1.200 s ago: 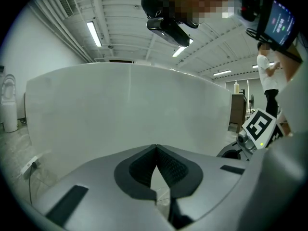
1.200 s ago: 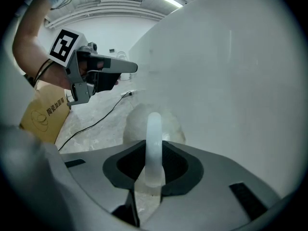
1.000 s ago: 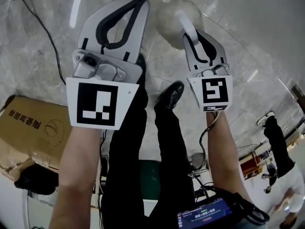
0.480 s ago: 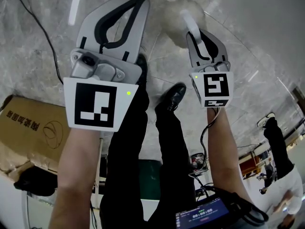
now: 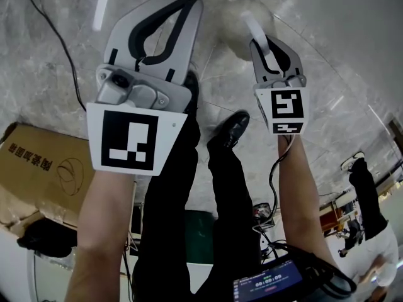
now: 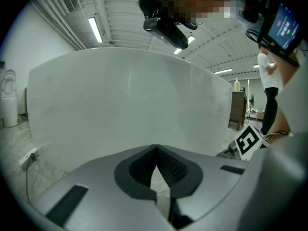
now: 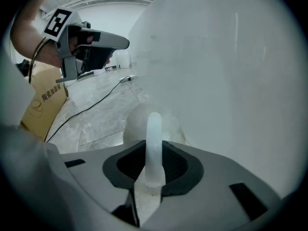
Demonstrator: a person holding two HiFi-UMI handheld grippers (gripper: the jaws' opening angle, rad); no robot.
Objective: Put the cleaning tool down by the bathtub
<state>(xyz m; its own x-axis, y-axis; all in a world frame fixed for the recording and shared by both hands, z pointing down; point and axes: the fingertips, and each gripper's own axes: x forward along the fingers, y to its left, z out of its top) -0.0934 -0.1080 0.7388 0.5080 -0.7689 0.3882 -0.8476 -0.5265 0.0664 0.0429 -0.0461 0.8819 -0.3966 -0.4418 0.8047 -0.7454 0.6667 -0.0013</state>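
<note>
Only up close: right gripper (image 7: 154, 154) fingers clamped on cleaning tool (image 7: 154, 126), left gripper (image 6: 156, 148) fingers together

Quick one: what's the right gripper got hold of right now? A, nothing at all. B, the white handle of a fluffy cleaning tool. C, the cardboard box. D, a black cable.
B: in the right gripper view, the right gripper has its jaws closed on the white handle of the cleaning tool, with the bathtub just beyond it.
</note>
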